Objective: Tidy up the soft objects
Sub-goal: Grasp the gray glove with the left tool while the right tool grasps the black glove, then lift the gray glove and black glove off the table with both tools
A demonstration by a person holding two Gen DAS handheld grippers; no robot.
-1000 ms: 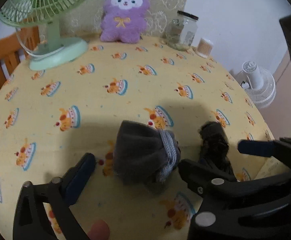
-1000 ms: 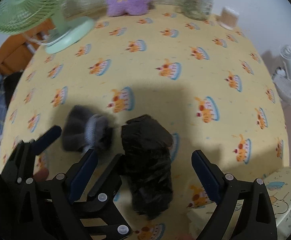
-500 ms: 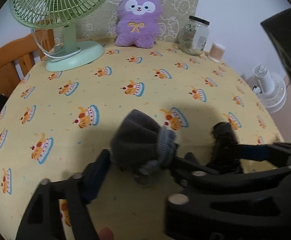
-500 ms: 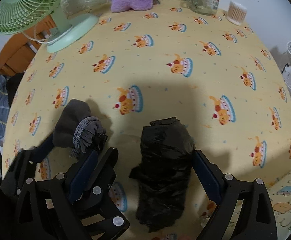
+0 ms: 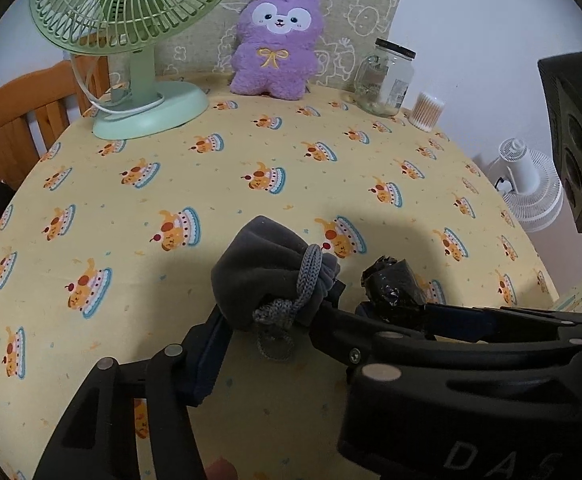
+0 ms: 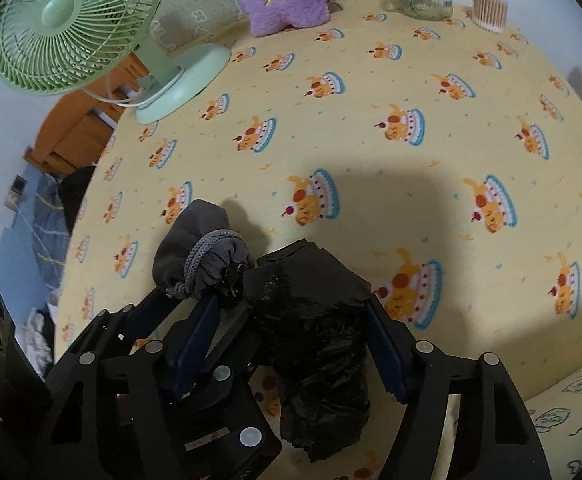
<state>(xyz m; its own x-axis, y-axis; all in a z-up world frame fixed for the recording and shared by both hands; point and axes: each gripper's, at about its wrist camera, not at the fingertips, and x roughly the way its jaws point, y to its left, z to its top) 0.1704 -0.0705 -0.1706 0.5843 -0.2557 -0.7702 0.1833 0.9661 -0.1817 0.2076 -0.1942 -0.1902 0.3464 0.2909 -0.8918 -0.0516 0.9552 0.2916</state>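
My left gripper (image 5: 275, 312) is shut on a grey drawstring pouch (image 5: 267, 272) and holds it above the yellow tablecloth (image 5: 251, 152). The pouch also shows in the right wrist view (image 6: 199, 252). My right gripper (image 6: 291, 312) is shut on a black plastic-wrapped bundle (image 6: 311, 312), which also shows in the left wrist view (image 5: 395, 288) just right of the pouch. The two grippers are side by side, close together.
A green desk fan (image 5: 131, 32) stands at the back left. A purple plush toy (image 5: 279, 44), a glass jar (image 5: 387, 76) and a cotton swab tub (image 5: 427, 108) line the back edge. A wooden chair (image 5: 19, 120) is left, a white floor fan (image 5: 527, 184) right.
Both grippers have closed on their objects: the left on the grey pouch, the right on the black bundle. Both objects have been lifted off the tablecloth.
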